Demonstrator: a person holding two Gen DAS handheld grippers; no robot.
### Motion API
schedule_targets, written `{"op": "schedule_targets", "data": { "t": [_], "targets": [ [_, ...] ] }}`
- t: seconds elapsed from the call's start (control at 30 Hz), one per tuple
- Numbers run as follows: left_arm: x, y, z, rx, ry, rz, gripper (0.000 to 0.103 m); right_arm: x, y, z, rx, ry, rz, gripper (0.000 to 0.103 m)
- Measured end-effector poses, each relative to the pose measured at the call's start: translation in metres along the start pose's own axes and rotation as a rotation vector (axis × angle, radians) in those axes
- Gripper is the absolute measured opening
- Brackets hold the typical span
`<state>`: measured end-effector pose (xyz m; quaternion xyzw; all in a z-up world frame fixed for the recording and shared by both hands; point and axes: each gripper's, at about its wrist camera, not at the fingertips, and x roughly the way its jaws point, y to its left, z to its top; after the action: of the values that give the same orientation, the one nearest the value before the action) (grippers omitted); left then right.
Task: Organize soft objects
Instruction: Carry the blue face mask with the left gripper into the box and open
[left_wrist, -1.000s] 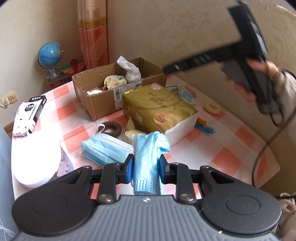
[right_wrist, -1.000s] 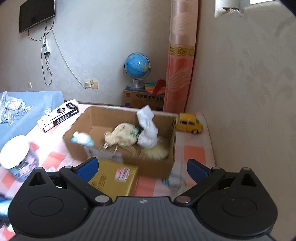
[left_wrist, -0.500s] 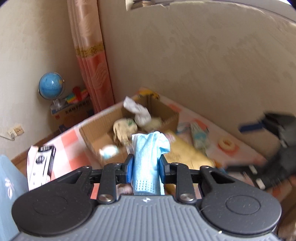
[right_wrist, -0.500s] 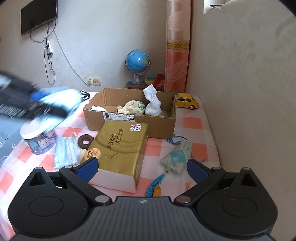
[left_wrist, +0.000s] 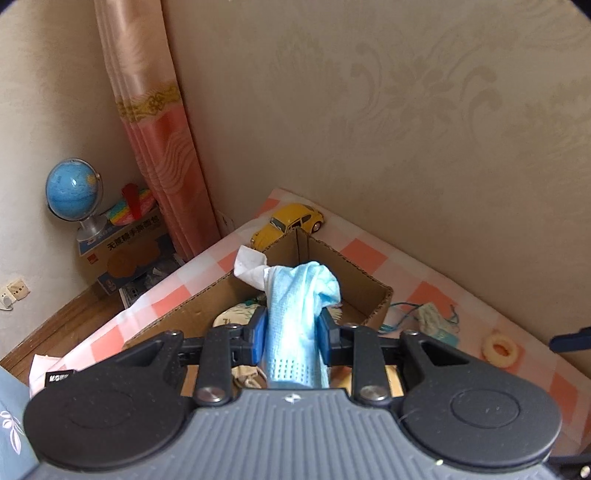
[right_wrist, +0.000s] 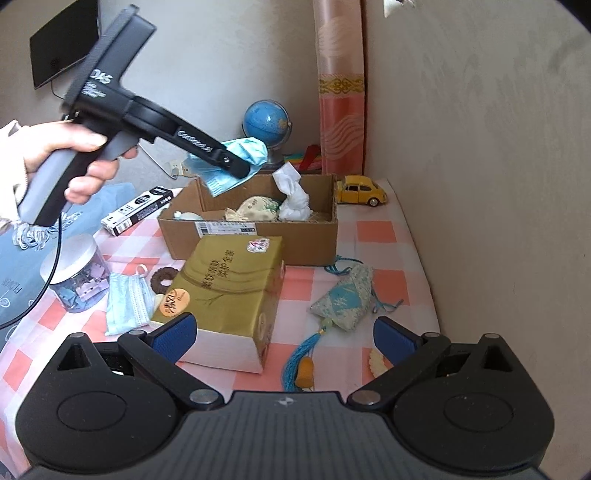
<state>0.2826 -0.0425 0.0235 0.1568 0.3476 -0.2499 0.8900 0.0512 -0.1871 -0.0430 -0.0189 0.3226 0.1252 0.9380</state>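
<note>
- My left claw (left_wrist: 291, 338) is squeezed tight on a blue mask (left_wrist: 295, 317), and the mask hangs limp and wrinkly out of it.
- I hold it up over the box (right_wrist: 255, 229) so it can drop in.
- The box is brown cardboard with its top open, so soft things fit in easily.
- A cloth pouch (right_wrist: 255, 208) and a crumpled white tissue (right_wrist: 293, 195) already lie inside.
- My right claw (right_wrist: 282, 334) is wide open and holds nothing; it waits low over the counter (right_wrist: 384, 258).
- A second mask (right_wrist: 127, 299) lies flat there, and a padded sachet (right_wrist: 345, 299) with a blue tassel sits near the gold tissue pack (right_wrist: 225, 291).
</note>
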Motion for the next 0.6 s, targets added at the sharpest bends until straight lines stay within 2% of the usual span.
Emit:
{"op": "schedule_targets", "data": {
  "t": [0.07,0.13,0.2,0.43,0.6],
  "targets": [
    [0.008,0.001,0.001,-0.011,0.001,0.005,0.044,0.003,-0.002,-0.002,0.005,0.007,-0.001,0.103],
    [0.011,0.002,0.0,-0.034,-0.009,0.015,0.062,0.005,-0.003,-0.003,0.007,0.016,-0.002,0.103],
    [0.01,0.003,-0.001,-0.045,-0.01,0.022,0.063,0.003,-0.003,-0.004,0.004,0.016,-0.008,0.103],
    [-0.019,-0.005,-0.012,-0.044,-0.029,0.036,0.081,-0.011,-0.001,-0.002,-0.002,-0.008,-0.008,0.103],
    [-0.047,-0.015,-0.028,-0.064,-0.034,0.053,0.085,-0.022,0.002,-0.002,-0.011,-0.026,-0.012,0.103]
  ]
}}
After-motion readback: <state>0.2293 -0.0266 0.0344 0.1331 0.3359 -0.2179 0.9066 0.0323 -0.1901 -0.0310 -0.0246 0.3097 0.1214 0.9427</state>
